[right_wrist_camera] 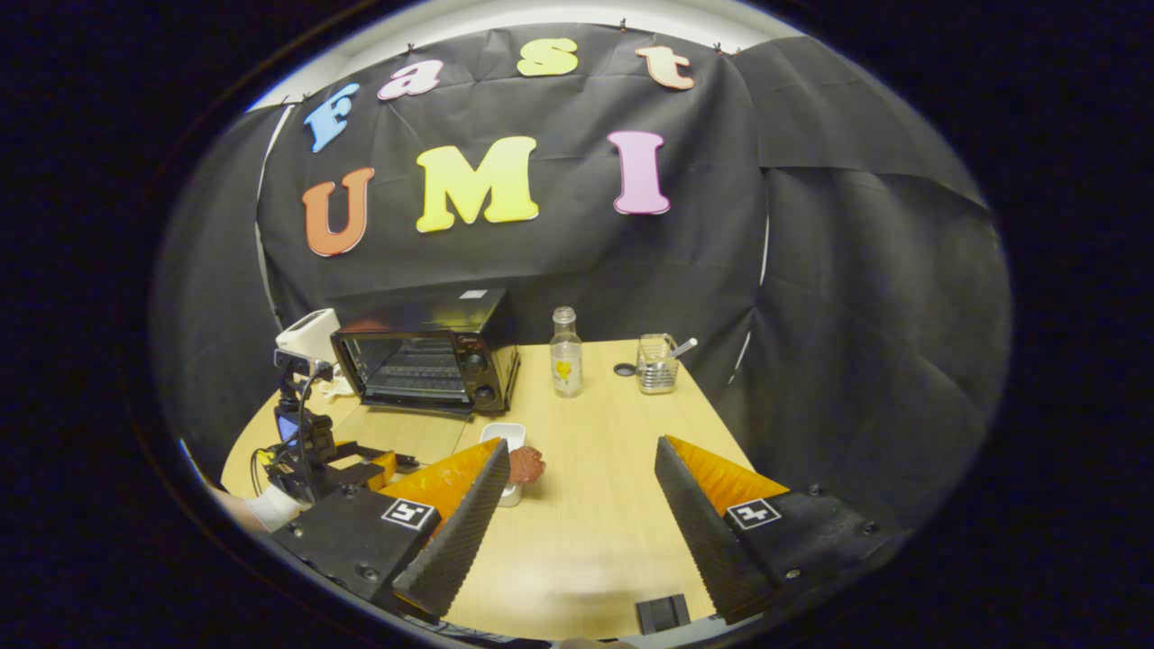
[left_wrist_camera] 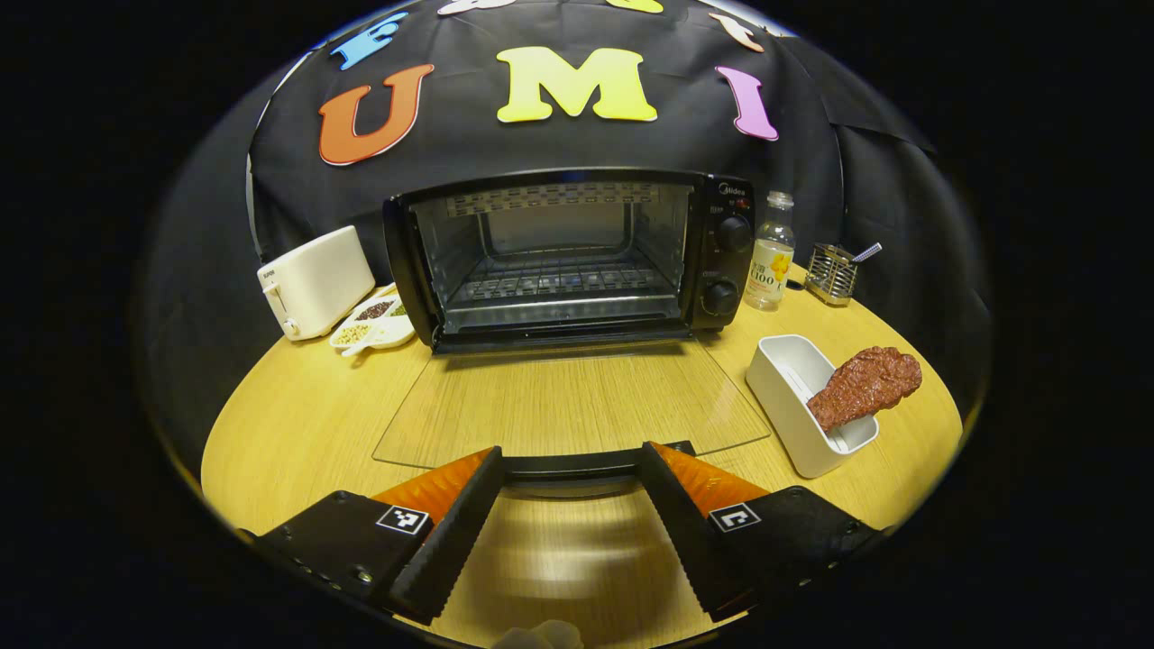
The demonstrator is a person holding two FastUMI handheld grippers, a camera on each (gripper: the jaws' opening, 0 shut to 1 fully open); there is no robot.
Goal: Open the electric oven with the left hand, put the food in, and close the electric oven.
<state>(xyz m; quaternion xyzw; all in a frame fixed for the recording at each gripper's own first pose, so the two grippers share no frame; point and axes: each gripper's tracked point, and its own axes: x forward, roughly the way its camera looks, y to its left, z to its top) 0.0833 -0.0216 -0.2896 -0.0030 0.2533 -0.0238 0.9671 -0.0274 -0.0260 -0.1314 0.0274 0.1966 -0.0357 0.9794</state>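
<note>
The black electric oven (left_wrist_camera: 559,252) stands open at the back of the round wooden table, its rack bare. Its glass door (left_wrist_camera: 568,406) lies flat toward me. The door's dark handle (left_wrist_camera: 577,467) runs between the tips of my left gripper (left_wrist_camera: 572,451), whose fingers stand wide apart and open. The food, a brown piece of meat (left_wrist_camera: 865,383), rests across a white dish (left_wrist_camera: 793,379) to the right of the door. My right gripper (right_wrist_camera: 581,443) hovers open over the table, with the meat (right_wrist_camera: 526,464) just past its left finger. The oven (right_wrist_camera: 424,361) sits farther back left.
A white toaster (left_wrist_camera: 315,279) and a divided dish of grains (left_wrist_camera: 374,320) sit left of the oven. A clear bottle (left_wrist_camera: 773,252) and a wire holder (left_wrist_camera: 831,273) stand to its right. A small black block (right_wrist_camera: 663,613) lies at the near table edge.
</note>
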